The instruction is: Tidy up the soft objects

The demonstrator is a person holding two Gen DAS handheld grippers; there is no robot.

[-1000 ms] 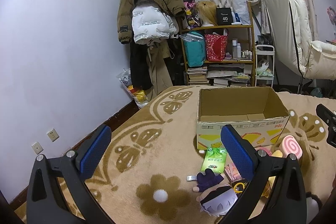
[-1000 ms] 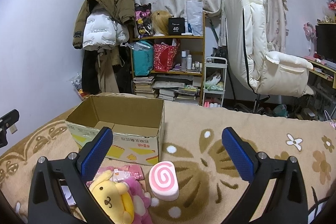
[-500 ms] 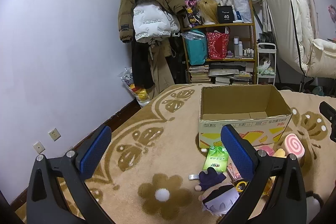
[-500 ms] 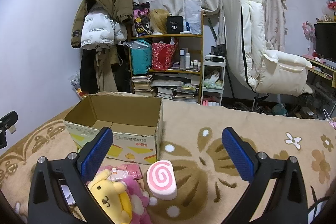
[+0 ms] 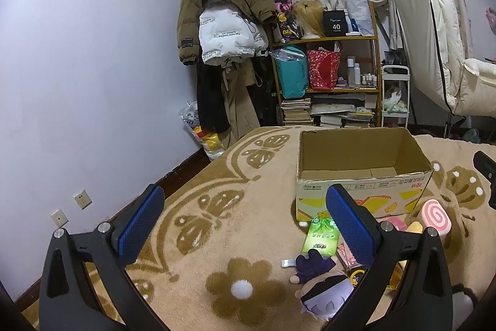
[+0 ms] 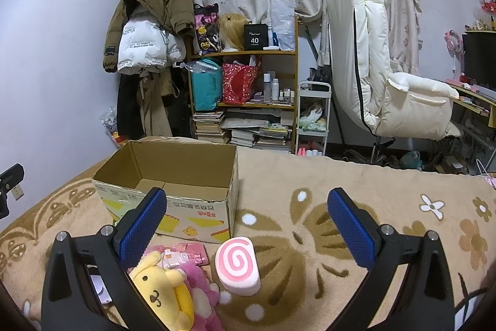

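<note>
An open cardboard box [image 5: 362,176] [image 6: 173,176] stands empty on the beige blanket. In front of it lie soft things: a pink swirl cushion [image 6: 238,265] [image 5: 435,216], a yellow dog plush [image 6: 162,290], a pink plush [image 6: 201,293], a doll with a pale purple head [image 5: 325,293] and a green tissue pack [image 5: 321,238]. My left gripper [image 5: 248,225] hangs open above the blanket, left of the pile. My right gripper [image 6: 248,225] is open too, with the swirl cushion low between its fingers and nothing held.
Pink packets [image 6: 186,252] lie by the box front. Beyond the blanket's far edge are a cluttered wooden shelf [image 6: 245,101], coats on a rack [image 5: 223,20], a white cart [image 6: 313,117] and a white padded chair [image 6: 393,89]. Wall sockets [image 5: 82,198] sit at the left.
Both views have shifted slightly: the box and the toys sit a little lower and nearer the left side in each. Both grippers stay open and hold nothing.
</note>
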